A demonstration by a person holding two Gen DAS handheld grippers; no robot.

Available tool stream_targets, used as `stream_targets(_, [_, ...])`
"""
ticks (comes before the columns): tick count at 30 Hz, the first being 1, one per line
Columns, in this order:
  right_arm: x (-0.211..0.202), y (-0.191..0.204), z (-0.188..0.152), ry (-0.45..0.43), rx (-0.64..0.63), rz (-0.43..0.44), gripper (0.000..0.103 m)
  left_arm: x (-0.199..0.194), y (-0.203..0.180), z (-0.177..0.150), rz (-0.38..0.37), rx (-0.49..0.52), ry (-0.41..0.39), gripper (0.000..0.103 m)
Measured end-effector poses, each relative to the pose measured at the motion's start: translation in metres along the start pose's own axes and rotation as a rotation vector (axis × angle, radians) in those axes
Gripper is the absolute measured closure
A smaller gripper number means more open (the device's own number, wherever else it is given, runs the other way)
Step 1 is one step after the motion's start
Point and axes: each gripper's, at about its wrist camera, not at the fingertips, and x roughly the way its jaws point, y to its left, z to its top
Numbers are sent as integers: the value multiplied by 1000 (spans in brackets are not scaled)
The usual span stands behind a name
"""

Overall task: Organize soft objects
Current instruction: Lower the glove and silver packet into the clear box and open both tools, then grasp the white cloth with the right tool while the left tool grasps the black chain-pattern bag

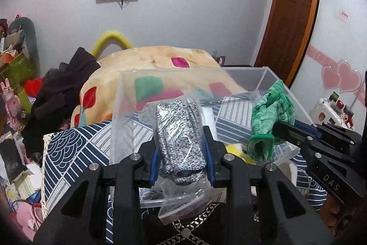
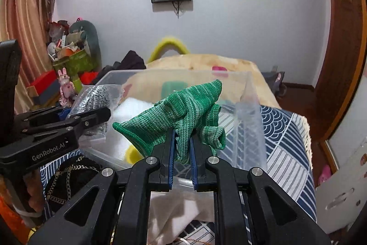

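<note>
My left gripper [image 1: 181, 148] is shut on a clear plastic bag holding grey-speckled knit gloves [image 1: 179, 130], held above the near edge of a clear plastic bin [image 1: 119, 107]. My right gripper [image 2: 182, 144] is shut on a green knit glove [image 2: 183, 107], held over the same bin [image 2: 250, 93]. In the left wrist view the green glove [image 1: 270, 111] and right gripper [image 1: 284, 130] hang at the bin's right side. In the right wrist view the left gripper [image 2: 91, 116] and its bagged gloves [image 2: 96, 98] are at the left. A white and yellow soft item [image 2: 128, 121] lies inside the bin.
The bin stands on a blue-and-white patterned cloth [image 1: 68, 153]. Behind it lies a beige blanket with coloured patches [image 1: 160, 61] and dark clothes [image 1: 62, 93]. Clutter of boxes and toys [image 2: 66, 66] is at the far left. A black chained bag [image 2: 68, 176] is near my left.
</note>
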Motion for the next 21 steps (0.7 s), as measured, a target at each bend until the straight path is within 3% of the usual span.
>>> stream_targets(4, [-1,-1,-1,9,1,4,86,0,-3,-2,4,5,0,54])
stream_targets(8, [-10,-3,0,-18,9,14,66,-10,-7,-1,12,14,-31,47])
stream_targets(14, [-35,-1,3,-80,-14,3,64,-36,-13,0,3,26,-69,34])
stream_targets(21, [-63,-1,2,-149,-29,5,52,-80,-21,-6,6,40,-160,15])
